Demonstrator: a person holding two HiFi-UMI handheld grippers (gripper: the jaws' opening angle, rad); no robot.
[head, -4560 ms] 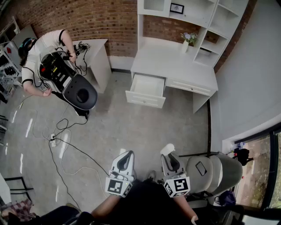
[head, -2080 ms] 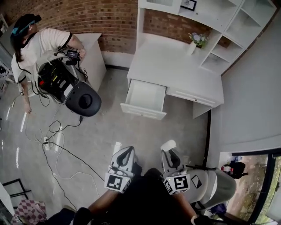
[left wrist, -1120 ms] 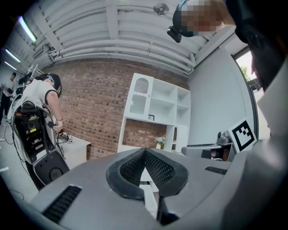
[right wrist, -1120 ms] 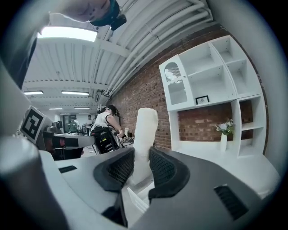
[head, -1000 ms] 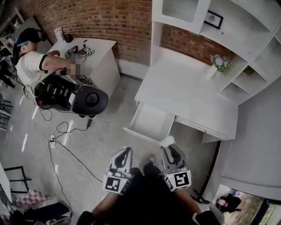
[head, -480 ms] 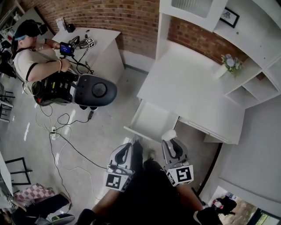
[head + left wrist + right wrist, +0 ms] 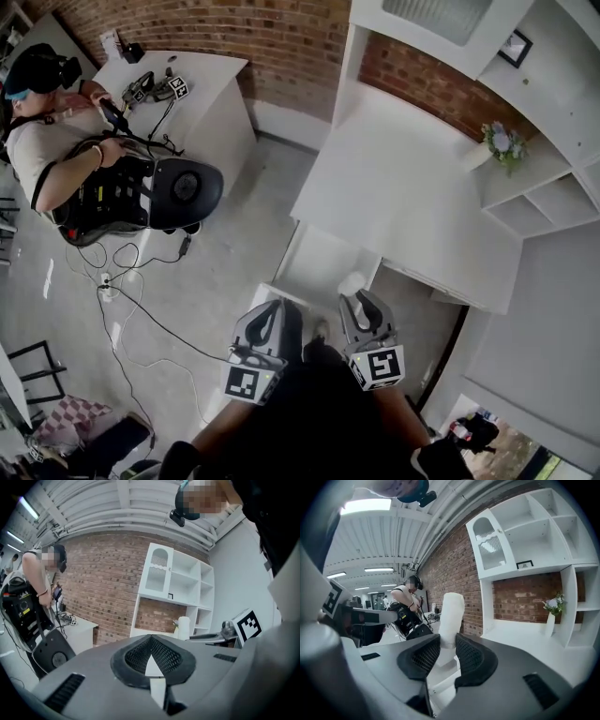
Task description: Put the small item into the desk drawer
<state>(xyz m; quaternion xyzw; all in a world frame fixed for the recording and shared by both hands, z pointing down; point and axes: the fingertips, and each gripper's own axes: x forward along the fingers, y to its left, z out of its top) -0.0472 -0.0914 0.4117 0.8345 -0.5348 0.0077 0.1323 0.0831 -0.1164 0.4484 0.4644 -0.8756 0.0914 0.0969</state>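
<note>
While the right gripper (image 7: 361, 298) clamped the small white item (image 7: 352, 283) near the open desk drawer (image 7: 319, 265), the left gripper (image 7: 269, 316) had its jaws together, empty.

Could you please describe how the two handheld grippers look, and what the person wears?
Both the left gripper and the right gripper have smooth grey shells with rounded jaws lined by black mesh pads. Each carries a white cube with black square markers. The person wears a black top.
</note>
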